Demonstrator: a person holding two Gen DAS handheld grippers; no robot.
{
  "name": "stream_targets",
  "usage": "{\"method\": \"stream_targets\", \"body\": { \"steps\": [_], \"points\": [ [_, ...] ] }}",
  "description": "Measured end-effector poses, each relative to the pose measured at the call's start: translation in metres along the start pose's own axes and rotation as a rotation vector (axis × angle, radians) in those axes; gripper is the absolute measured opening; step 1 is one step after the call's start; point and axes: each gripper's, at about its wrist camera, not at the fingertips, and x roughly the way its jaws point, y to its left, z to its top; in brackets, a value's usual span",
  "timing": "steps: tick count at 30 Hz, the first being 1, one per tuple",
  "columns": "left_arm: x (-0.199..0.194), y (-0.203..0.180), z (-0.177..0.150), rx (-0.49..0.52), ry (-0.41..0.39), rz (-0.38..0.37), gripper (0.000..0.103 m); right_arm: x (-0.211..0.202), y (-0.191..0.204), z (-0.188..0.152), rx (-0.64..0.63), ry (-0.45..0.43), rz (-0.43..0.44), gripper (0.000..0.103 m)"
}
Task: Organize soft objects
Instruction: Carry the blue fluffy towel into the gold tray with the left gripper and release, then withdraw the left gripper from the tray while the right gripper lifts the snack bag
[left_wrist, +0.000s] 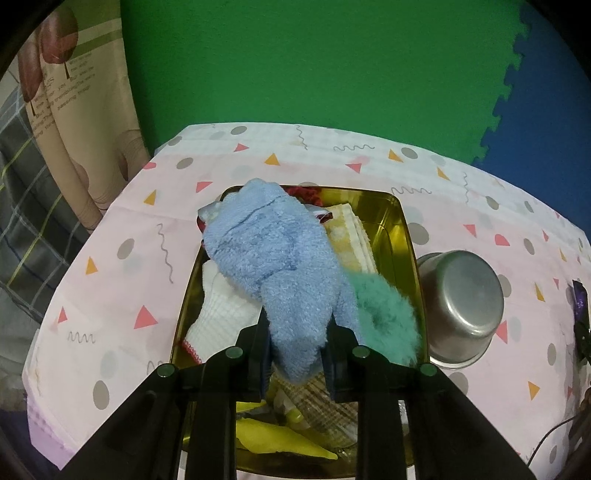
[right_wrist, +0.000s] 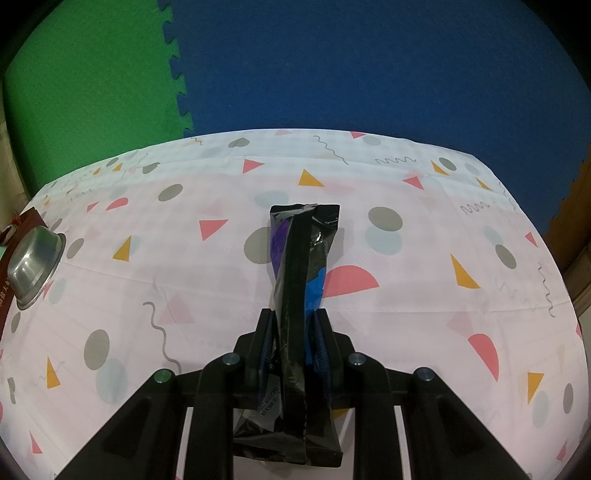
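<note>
My left gripper (left_wrist: 297, 332) is shut on a fluffy light-blue towel (left_wrist: 273, 254) and holds it over a gold metal tray (left_wrist: 400, 229). In the tray lie a white waffle cloth (left_wrist: 221, 314), a yellow-and-white folded cloth (left_wrist: 351, 236), a teal fluffy item (left_wrist: 388, 317), something red at the far end, and a yellow piece (left_wrist: 280, 439) near me. My right gripper (right_wrist: 293, 321) is shut on a black plastic packet (right_wrist: 299, 266) with purple and blue print. It holds the packet above the patterned tablecloth (right_wrist: 184, 295).
A steel bowl (left_wrist: 461, 302) lies tipped just right of the tray; it also shows at the far left of the right wrist view (right_wrist: 33, 262). Green and blue foam mats form the wall behind. A curtain (left_wrist: 74, 129) hangs at the left. Dark objects sit at the table's right edge.
</note>
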Motion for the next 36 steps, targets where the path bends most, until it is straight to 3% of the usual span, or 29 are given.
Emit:
{"method": "stream_targets", "body": {
  "steps": [4, 6, 12, 17, 23, 29, 36],
  "points": [
    [-0.002, 0.002, -0.002, 0.004, 0.002, -0.001, 0.028, 0.0, 0.0, 0.0, -0.001, 0.0, -0.002, 0.023],
    [-0.005, 0.002, -0.002, 0.001, -0.003, -0.008, 0.041, 0.0, 0.001, 0.0, -0.004, 0.0, -0.003, 0.023],
    [-0.022, 0.0, -0.006, 0.024, -0.04, -0.015, 0.054, 0.0, 0.001, 0.0, -0.012, 0.001, -0.01, 0.023],
    [-0.04, 0.004, -0.01, 0.013, -0.084, -0.002, 0.056, -0.001, 0.001, 0.0, -0.014, 0.001, -0.013, 0.023],
    [-0.061, 0.01, -0.023, -0.015, -0.148, 0.088, 0.064, -0.001, 0.001, 0.0, -0.016, 0.002, -0.014, 0.023],
    [-0.063, 0.02, -0.037, -0.064, -0.156, 0.12, 0.07, -0.001, 0.001, 0.001, -0.019, 0.001, -0.016, 0.023],
    [-0.062, 0.03, -0.051, -0.119, -0.17, 0.181, 0.071, -0.002, 0.003, 0.002, -0.033, 0.0, -0.032, 0.023]
  ]
}}
